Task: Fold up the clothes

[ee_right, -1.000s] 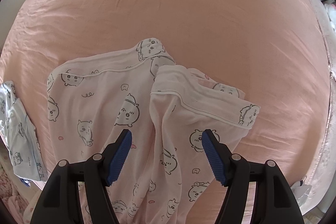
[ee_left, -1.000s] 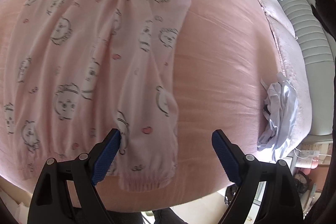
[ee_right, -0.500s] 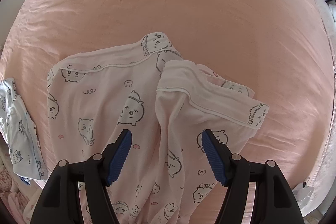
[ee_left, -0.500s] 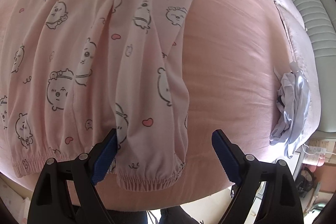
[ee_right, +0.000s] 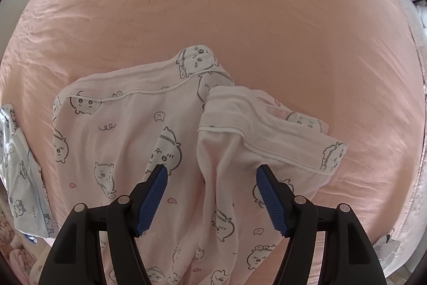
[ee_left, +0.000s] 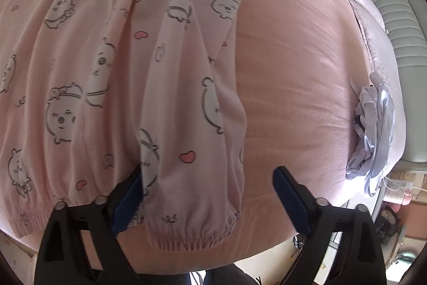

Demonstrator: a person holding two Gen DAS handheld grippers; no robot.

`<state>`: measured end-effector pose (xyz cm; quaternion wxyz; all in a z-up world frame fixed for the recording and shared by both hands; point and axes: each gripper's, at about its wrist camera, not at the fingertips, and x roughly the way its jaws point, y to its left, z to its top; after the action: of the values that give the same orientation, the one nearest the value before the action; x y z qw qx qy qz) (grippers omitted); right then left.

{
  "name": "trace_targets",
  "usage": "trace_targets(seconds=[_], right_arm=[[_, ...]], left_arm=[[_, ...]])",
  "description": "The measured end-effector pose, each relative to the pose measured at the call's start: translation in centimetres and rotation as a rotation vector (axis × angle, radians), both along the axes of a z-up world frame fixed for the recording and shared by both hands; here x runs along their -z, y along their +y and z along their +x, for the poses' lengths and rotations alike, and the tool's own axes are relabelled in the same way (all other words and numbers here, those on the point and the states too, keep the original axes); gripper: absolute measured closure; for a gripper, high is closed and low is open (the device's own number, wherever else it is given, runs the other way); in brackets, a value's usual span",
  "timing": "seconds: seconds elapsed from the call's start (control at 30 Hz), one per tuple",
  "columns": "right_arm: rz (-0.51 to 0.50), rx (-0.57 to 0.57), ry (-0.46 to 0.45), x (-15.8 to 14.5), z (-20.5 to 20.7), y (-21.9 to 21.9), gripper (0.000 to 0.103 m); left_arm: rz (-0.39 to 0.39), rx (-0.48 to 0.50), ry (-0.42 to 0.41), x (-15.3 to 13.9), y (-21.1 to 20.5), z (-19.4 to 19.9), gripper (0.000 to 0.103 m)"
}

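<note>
Pink pajama pants (ee_left: 112, 66) lie flat on the peach bed (ee_right: 240, 18), legs running lengthwise from the near cuffs to the far waistband. Left tongs (ee_left: 206, 194) are spreading wider over 1 cuff, gripping nothing. Right tongs (ee_right: 210, 194) hang released above the waistband. Blue garment (ee_right: 18, 178) sits left.

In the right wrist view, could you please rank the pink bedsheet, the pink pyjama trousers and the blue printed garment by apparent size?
1. Pink bedsheet, filling most of the view.
2. Pink pyjama trousers.
3. Blue printed garment, cut off at the edge, so its full size is unsure.
</note>
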<state>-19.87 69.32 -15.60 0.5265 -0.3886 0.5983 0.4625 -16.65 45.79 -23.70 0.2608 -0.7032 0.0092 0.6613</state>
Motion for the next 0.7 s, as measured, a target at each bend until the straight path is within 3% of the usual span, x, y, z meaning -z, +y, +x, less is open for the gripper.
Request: trace_targets(seconds=[0.23, 0.47, 0.53, 0.63, 0.67, 0.7], right_arm=[[-0.005, 0.025, -0.030, 0.4, 0.6, 0.0, 0.034], [0.000, 0.069, -0.014, 0.9, 1.6, -0.1, 0.035], [0.005, 0.076, -0.010, 0.9, 1.7, -0.1, 0.041], [-0.001, 0.078, -0.016, 1.0, 1.7, 0.1, 0.049], [-0.001, 0.076, -0.022, 1.0, 1.7, 0.1, 0.050], [-0.001, 0.075, -0.028, 1.0, 1.7, 0.2, 0.055]], left_arm=[[-0.087, 0.103, 0.079, 0.1, 1.0, 1.4, 0.000], [0.092, -0.075, -0.030, -0.2, -3.1, -0.8, 0.000], [0.109, -0.103, -0.043, -0.3, -3.9, -1.1, 0.004], [0.067, -0.126, -0.007, -0.7, -5.1, -1.2, 0.031], [0.039, -0.132, 0.011, -0.8, -5.4, -1.3, 0.049], [0.018, -0.140, 0.021, -0.9, -5.5, -1.5, 0.059]])
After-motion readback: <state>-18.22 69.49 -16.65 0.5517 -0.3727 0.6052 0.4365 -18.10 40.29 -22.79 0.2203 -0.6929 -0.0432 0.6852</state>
